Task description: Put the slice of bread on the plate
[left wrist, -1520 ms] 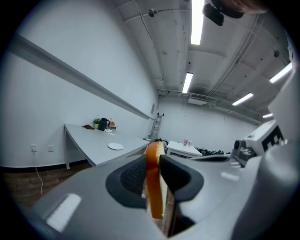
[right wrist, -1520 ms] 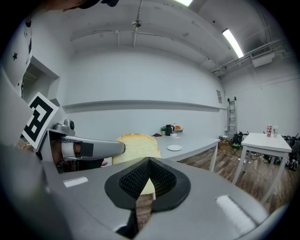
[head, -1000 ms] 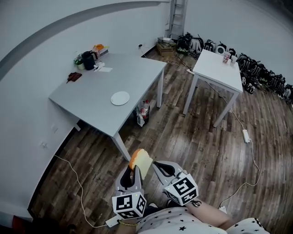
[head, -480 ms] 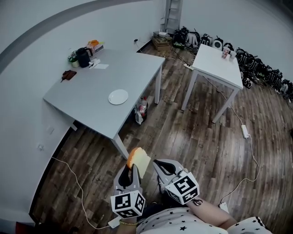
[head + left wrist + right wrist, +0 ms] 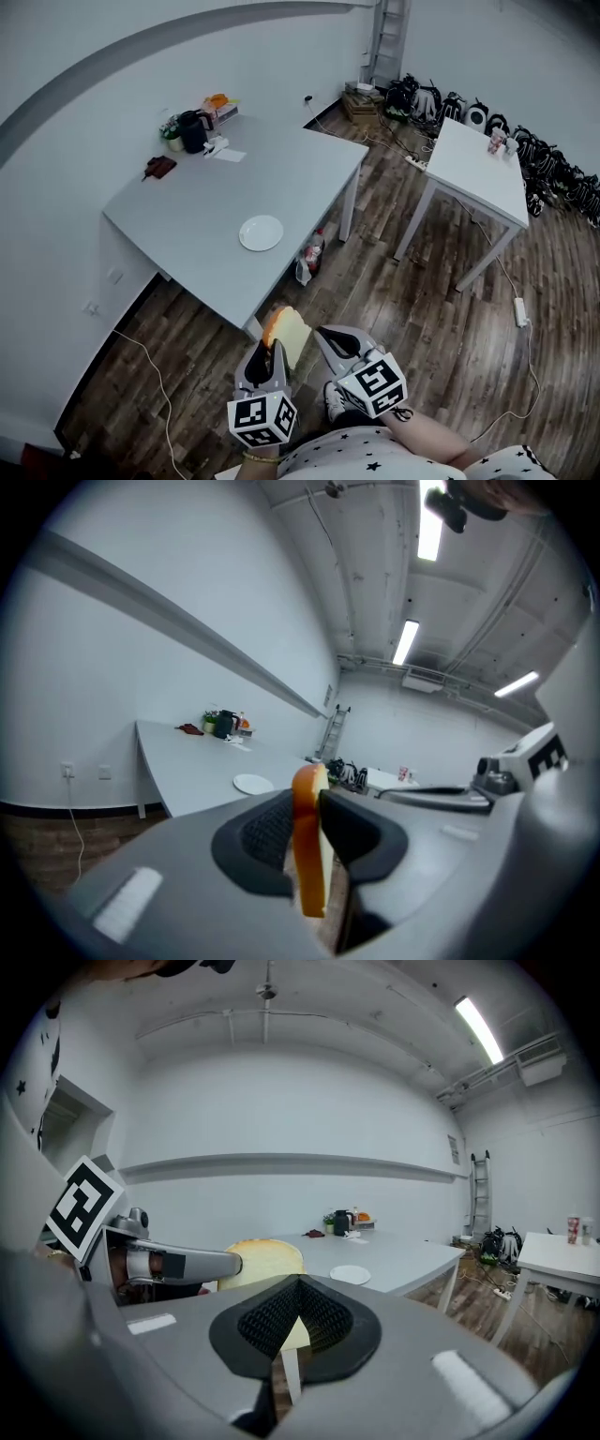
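Observation:
A slice of bread (image 5: 291,330) with a brown crust stands on edge between the jaws of my left gripper (image 5: 273,353), which is shut on it. In the left gripper view the slice of bread (image 5: 307,855) rises between the black pads (image 5: 267,832). My right gripper (image 5: 339,345) hangs just to the right of it with nothing in it, its jaws together. The round white plate (image 5: 261,232) lies near the front edge of the grey table (image 5: 178,211), well ahead of both grippers. Beyond the right gripper (image 5: 298,1321) the bread (image 5: 262,1258) and the plate (image 5: 351,1274) also show.
At the grey table's far corner stand a black kettle (image 5: 193,131) and small items. A bag (image 5: 310,262) sits on the floor under its right end. A white table (image 5: 478,169) stands to the right, and bags (image 5: 558,173) line the far wall. A cable (image 5: 155,375) trails on the wood floor.
The grey table and the plate have come nearer and lower in the head view. Both grippers keep their places in the picture, and the left one still holds the bread.

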